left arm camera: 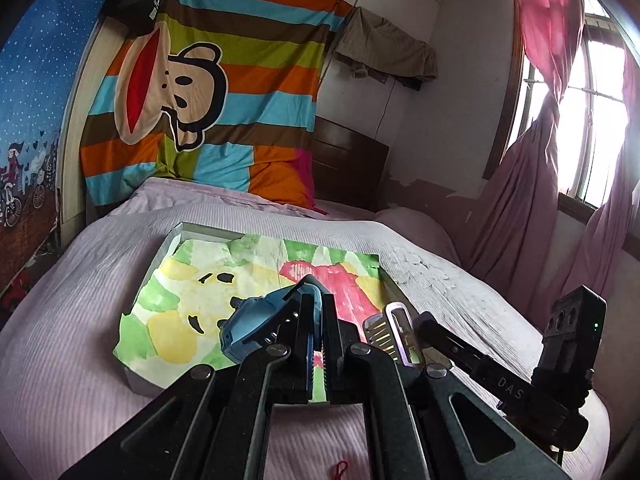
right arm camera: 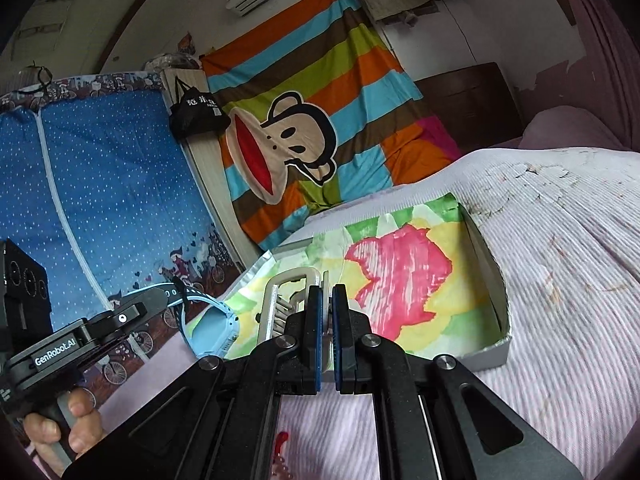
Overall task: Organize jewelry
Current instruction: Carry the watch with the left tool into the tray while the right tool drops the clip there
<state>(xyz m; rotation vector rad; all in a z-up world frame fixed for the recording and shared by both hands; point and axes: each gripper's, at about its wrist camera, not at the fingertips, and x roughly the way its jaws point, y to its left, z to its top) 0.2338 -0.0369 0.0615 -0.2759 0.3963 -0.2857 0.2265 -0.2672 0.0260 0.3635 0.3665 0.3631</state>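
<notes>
Over the bed (left arm camera: 80, 280), both my claws hang above a shallow box (right arm camera: 492, 292) lined with painted paper (left arm camera: 192, 280) in green, yellow and pink. My left claw (left arm camera: 316, 296) is clenched on a light blue watch (left arm camera: 256, 324): the strap runs between the pads and the watch body sticks out to the left of the fingers. From the right wrist view the same watch (right arm camera: 208, 328) hangs off the left claw (right arm camera: 172, 294) just beside the box's near left corner. My right claw (right arm camera: 328, 300) grips a silver metal clip (right arm camera: 280, 300), its rectangular loop standing up left of the fingers; I cannot make out what kind of piece it is. A hand (right arm camera: 68, 428) is wrapped round the left handle. A small red thing (right arm camera: 280, 444) lies on the bedspread near the lower edge. Striped monkey cloth (left arm camera: 200, 100) hangs on the wall behind.
</notes>
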